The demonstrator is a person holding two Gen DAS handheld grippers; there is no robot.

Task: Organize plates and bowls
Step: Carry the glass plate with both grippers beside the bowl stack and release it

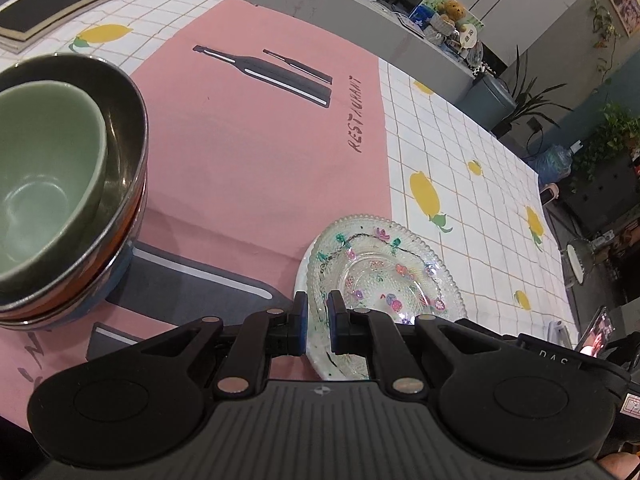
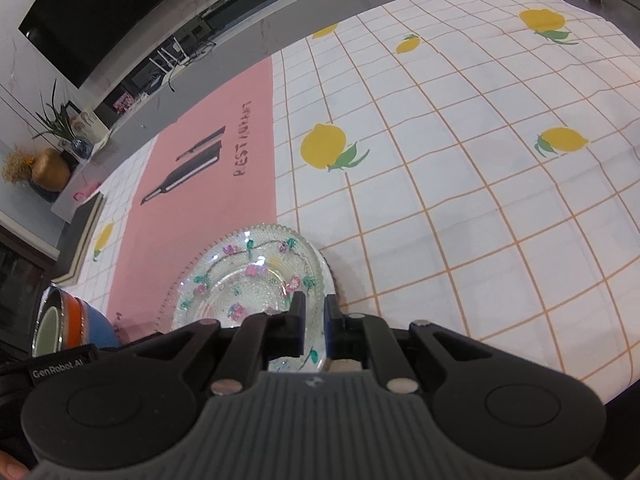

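A clear glass plate (image 1: 384,268) with painted flowers lies on a white plate (image 1: 304,276) whose rim shows under it. My left gripper (image 1: 318,304) is shut on the glass plate's near-left rim. My right gripper (image 2: 314,308) is shut on the same glass plate (image 2: 248,276) at its right rim. A stack of bowls (image 1: 120,208) stands to the left: a green bowl (image 1: 44,184) nested in a steel bowl, over orange and blue ones. The stack also shows at the right wrist view's left edge (image 2: 68,320).
A pink placemat (image 1: 248,152) printed with bottles lies on a lemon-patterned tablecloth (image 2: 460,168). Books (image 1: 52,4) lie at the far left corner. The table's right edge (image 1: 552,216) drops to the room floor.
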